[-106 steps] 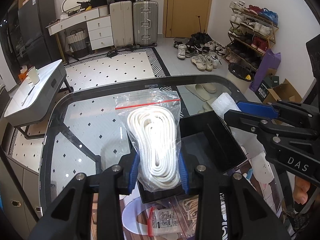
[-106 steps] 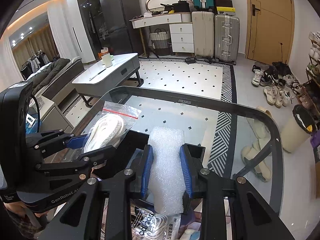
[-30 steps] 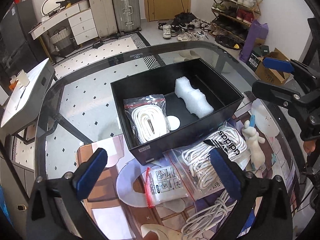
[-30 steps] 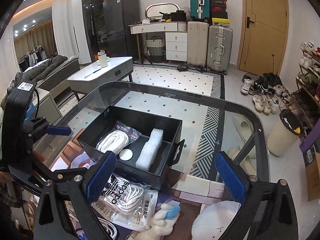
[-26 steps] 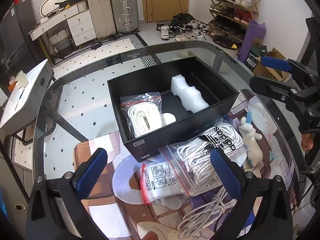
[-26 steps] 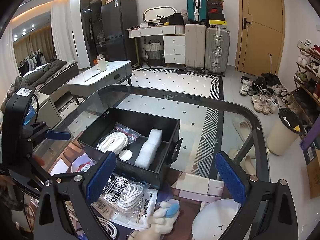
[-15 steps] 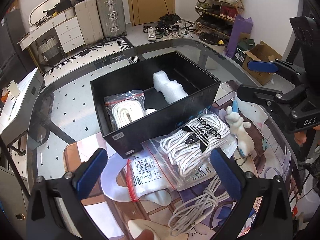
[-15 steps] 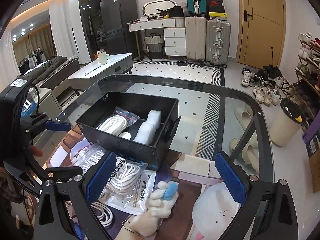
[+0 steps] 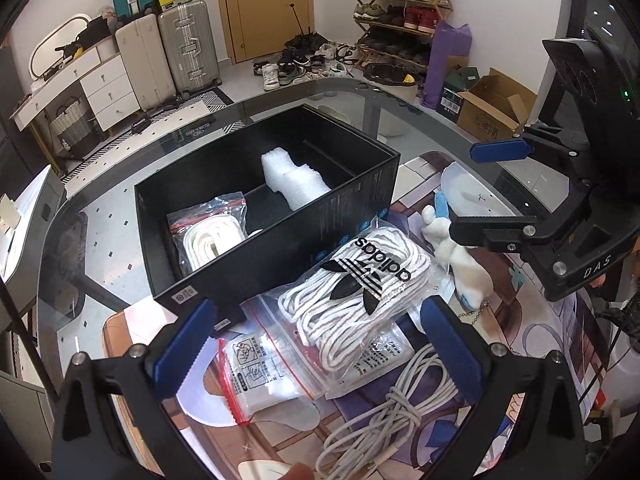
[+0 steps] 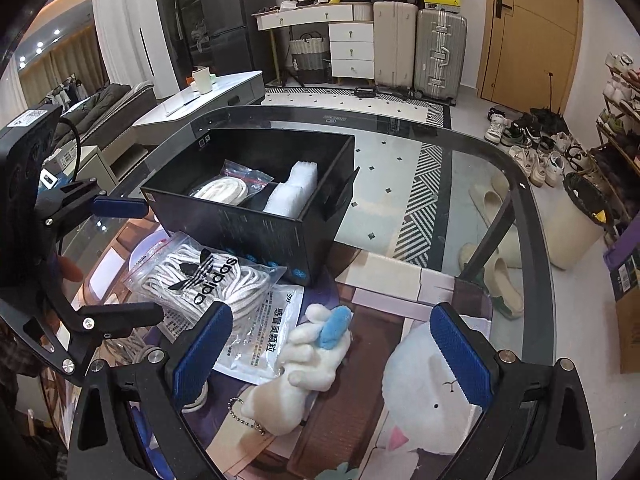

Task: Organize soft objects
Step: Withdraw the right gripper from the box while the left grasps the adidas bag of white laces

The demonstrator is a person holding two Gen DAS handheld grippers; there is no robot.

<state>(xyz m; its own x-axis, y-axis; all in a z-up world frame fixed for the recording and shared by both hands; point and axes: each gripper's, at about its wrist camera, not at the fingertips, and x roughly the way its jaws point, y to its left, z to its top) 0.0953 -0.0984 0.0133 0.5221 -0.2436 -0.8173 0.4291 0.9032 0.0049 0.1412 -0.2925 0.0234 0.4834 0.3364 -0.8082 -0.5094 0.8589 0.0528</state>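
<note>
So there's this glass table point(image 10: 460, 152) with a black box point(image 9: 280, 236) on it, already holding a bagged white rope point(image 9: 212, 236) on one side and a foam block point(image 9: 296, 178) next to it. Right in front of the box sits the adidas bag of laces point(image 9: 360, 280), lying partly over a smaller flat packet point(image 9: 256, 376). A white plush toy point(image 10: 304, 364) lies beside those, plus a loose white cord point(image 9: 384, 408). Left gripper point(image 9: 316, 344) hangs over the adidas bag, jaws spread wide. Right gripper point(image 10: 332, 352) is over the plush, also wide apart, holding nothing.
</note>
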